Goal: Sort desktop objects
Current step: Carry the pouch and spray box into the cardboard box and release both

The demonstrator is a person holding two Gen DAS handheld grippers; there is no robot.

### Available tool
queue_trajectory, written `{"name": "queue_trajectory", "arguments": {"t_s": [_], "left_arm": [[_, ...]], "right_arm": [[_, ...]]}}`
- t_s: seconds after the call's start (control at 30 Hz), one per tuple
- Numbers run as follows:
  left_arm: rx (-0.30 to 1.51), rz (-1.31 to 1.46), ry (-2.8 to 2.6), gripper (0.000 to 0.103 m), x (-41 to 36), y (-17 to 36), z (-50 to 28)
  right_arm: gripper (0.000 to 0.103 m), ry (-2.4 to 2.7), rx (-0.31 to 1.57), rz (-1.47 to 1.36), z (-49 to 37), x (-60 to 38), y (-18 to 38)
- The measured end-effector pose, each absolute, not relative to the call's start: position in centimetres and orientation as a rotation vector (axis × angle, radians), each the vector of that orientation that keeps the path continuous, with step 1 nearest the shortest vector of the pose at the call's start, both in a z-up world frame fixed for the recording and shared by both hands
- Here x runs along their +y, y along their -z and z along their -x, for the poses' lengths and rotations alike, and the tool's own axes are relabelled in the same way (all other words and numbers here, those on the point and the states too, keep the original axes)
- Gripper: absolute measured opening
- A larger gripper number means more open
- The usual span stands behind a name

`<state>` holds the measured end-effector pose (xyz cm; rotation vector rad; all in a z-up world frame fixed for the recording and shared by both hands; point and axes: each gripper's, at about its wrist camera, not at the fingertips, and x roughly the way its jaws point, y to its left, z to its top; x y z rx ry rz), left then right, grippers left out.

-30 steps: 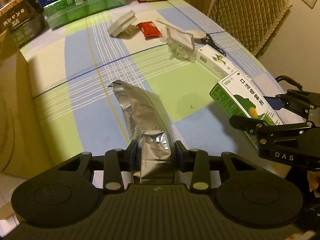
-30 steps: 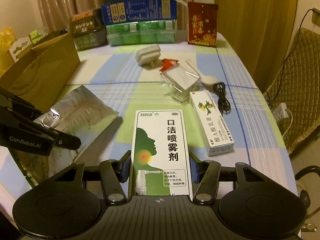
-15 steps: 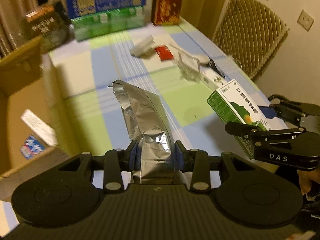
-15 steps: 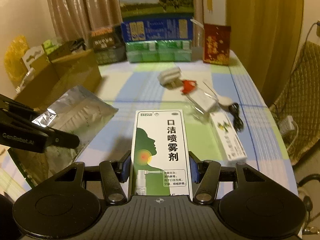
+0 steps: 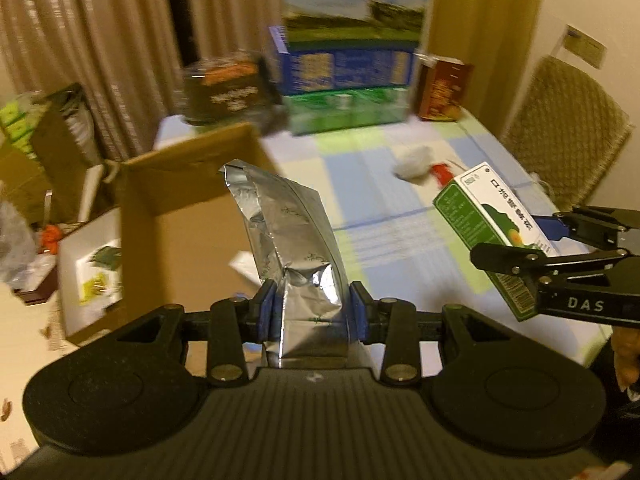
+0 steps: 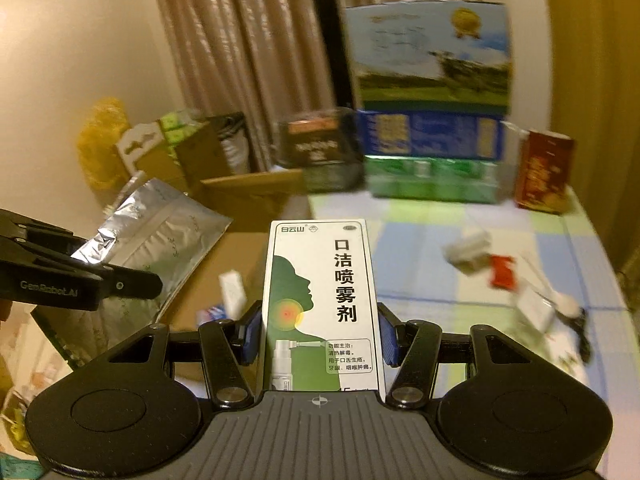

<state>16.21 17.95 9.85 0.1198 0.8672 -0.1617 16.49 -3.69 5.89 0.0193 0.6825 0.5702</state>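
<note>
- Left gripper (image 5: 311, 312) pinches a crinkled silver foil pouch (image 5: 288, 236); right gripper (image 6: 320, 338) clamps a green-and-white cardboard spray box (image 6: 322, 300).
- Both hang above the open brown cardboard box (image 5: 188, 216), which holds a few items.
- Farther off, small clutter remains on the checked tablecloth (image 6: 420, 264), so sorting looks partway done.

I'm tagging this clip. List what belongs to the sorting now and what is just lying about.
In hand: crinkled silver foil pouch in left gripper; green-and-white spray box in right gripper; open brown cardboard box.
Lying about: red packet; dark red carton; stacked milk cartons.
</note>
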Motion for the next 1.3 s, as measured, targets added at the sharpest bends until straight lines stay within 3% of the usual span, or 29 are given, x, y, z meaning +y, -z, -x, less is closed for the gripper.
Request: {"name": "queue_trajectory", "arguments": {"t_s": [0.4,0.7,1.13,1.2,1.23,1.3], "left_arm": [[0.869,-0.103,0.061,0.033,24.9,-9.6,-20.2],[0.882,-0.074,0.060,0.034,26.6,-6.3,-23.2],[0.867,-0.076,0.016,0.036,28.3,-6.2,-22.1],[0.866,-0.072,0.009,0.040,28.4,-6.4,-21.8],[0.865,-0.070,0.007,0.043,28.5,-6.5,-21.6],[0.863,-0.071,0.003,0.045,28.6,-6.6,-21.0]], "right_arm": [[0.053,-0.676,0.720,-0.028,-20.9,5.9,-5.5],[0.053,-0.687,0.761,-0.025,-24.2,8.3,-3.0],[0.053,-0.718,0.810,-0.051,-25.1,10.7,-1.3],[0.056,-0.738,0.807,-0.089,-25.3,10.9,-1.4],[0.065,-0.738,0.805,-0.093,-25.3,10.8,-1.5],[0.071,-0.733,0.777,-0.085,-25.1,10.4,-2.0]]}}
